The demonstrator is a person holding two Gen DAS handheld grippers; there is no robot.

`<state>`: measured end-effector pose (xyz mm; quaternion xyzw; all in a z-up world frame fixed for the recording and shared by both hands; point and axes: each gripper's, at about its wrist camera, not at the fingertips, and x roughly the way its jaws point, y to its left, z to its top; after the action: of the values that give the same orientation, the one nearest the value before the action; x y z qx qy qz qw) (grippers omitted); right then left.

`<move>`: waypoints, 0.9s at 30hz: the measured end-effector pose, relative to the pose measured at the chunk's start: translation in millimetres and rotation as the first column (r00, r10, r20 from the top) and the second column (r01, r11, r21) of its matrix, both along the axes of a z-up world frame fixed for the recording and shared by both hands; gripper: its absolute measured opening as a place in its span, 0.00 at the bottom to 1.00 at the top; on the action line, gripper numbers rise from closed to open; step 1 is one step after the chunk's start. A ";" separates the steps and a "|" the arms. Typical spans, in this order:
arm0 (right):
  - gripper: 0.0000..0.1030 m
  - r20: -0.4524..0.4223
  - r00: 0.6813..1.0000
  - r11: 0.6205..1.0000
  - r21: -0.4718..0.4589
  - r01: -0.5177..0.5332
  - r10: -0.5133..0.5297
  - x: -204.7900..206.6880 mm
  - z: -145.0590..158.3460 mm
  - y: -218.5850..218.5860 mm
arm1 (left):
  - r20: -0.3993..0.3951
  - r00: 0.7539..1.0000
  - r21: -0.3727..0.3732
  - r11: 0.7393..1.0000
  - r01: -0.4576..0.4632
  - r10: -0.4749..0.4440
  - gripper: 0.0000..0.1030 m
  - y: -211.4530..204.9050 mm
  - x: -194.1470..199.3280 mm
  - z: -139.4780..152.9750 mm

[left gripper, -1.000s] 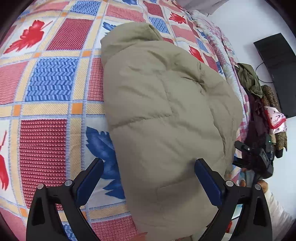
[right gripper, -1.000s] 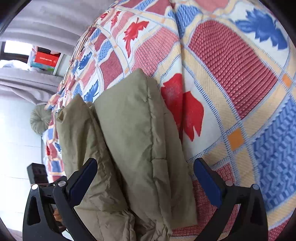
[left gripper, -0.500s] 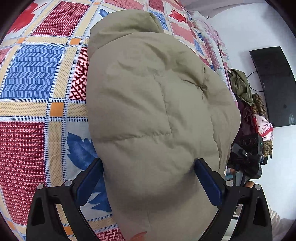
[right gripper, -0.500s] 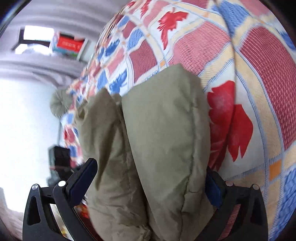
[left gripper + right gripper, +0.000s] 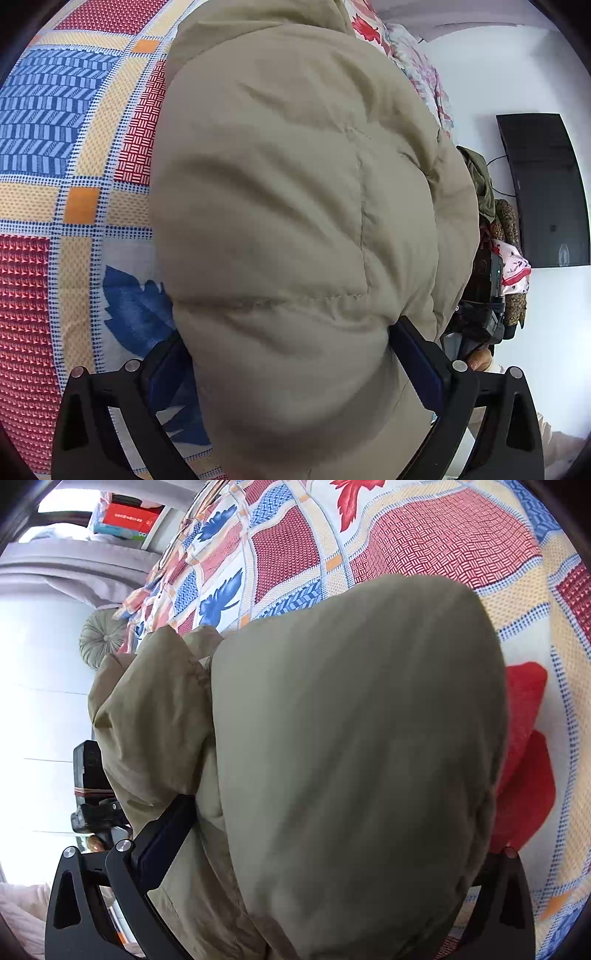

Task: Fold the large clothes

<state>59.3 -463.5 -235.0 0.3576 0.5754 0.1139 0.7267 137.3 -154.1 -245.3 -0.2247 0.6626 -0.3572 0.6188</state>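
khaki puffer jacket (image 5: 295, 221) lies bunched on the patchwork bedspread (image 5: 55, 147), already doubled over into a thick roll, hood end toward the far side. left gripper (image 5: 291, 354) straddles the near end of the bundle, jaws spread wide w/ padding bulging between the blue pads; looks pressed in but can't tell if it's truly clamping, so read as open around the fabric. right gripper (image 5: 332, 849) does the same on the other fold of the jacket (image 5: 351, 738): left pad visible against the fabric, right one hidden behind the puff, jaws wide.

prob reason for both straddling: jacket is bulky & springy, so a wide hold on each side lets the person scoop or squash the whole stack rather than pinch one layer. judgement: fold is well along, next is compress/tidy or lift. risk: slippery shell, layers may pop back open.

bg: dark screen (image 5: 543, 184) on the wall at right, clothes pile (image 5: 495, 229) beside the bed.
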 end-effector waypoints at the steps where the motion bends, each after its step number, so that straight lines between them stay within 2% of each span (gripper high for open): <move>1: 1.00 -0.006 1.000 1.000 0.003 0.002 -0.002 -0.8 -1.8 0.1 | -0.003 1.000 -0.003 1.000 -0.002 0.002 0.99 -2.7 0.0 -1.3; 6: 1.00 -0.047 0.999 1.000 0.009 0.026 -0.026 1.6 -4.1 5.4 | 0.003 1.000 0.007 1.000 -0.014 0.014 0.98 -12.7 -2.9 0.6; 7: 1.00 -0.052 0.998 0.999 0.015 0.039 -0.039 2.8 -3.7 6.4 | 0.012 1.000 0.010 1.000 -0.015 0.015 0.95 -13.9 -3.6 3.6; 9: 0.90 -0.055 0.997 0.998 0.026 0.049 -0.048 4.1 -1.4 9.1 | 0.049 0.999 0.013 1.000 -0.010 0.009 0.85 -20.2 -6.2 14.9; 10: 0.76 -0.054 0.997 0.998 0.029 0.050 -0.049 3.2 1.0 10.4 | 0.068 0.998 0.013 1.000 -0.005 0.004 0.78 -14.7 -7.8 20.2; 11: 0.67 -0.048 0.998 0.998 0.034 0.052 -0.050 0.9 5.4 12.1 | 0.082 0.997 0.009 1.000 -0.002 0.001 0.72 -10.5 -8.7 25.8; 14: 0.48 -0.022 0.999 0.998 0.044 0.050 -0.049 -0.9 21.0 19.8 | 0.109 0.994 -0.012 1.000 0.006 -0.005 0.66 -4.2 -7.3 42.1; 18: 0.46 0.024 0.999 0.998 0.050 0.031 -0.032 9.7 44.9 41.4 | 0.158 0.988 -0.045 0.999 0.004 0.003 0.66 11.3 -1.5 67.7; 22: 0.46 0.068 0.998 0.997 0.082 0.009 -0.015 38.3 62.5 71.3 | 0.206 0.977 -0.072 0.996 -0.043 0.057 0.66 42.1 19.1 95.7; 27: 0.46 0.105 0.994 0.994 0.096 -0.047 0.037 92.8 64.5 127.9 | 0.284 0.954 -0.035 0.996 -0.085 0.092 0.66 98.0 61.1 118.3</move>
<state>152.1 -335.6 -170.5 0.3745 0.5381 0.1756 0.7344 198.3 -56.0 -127.0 -0.2072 0.5517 -0.3651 0.7206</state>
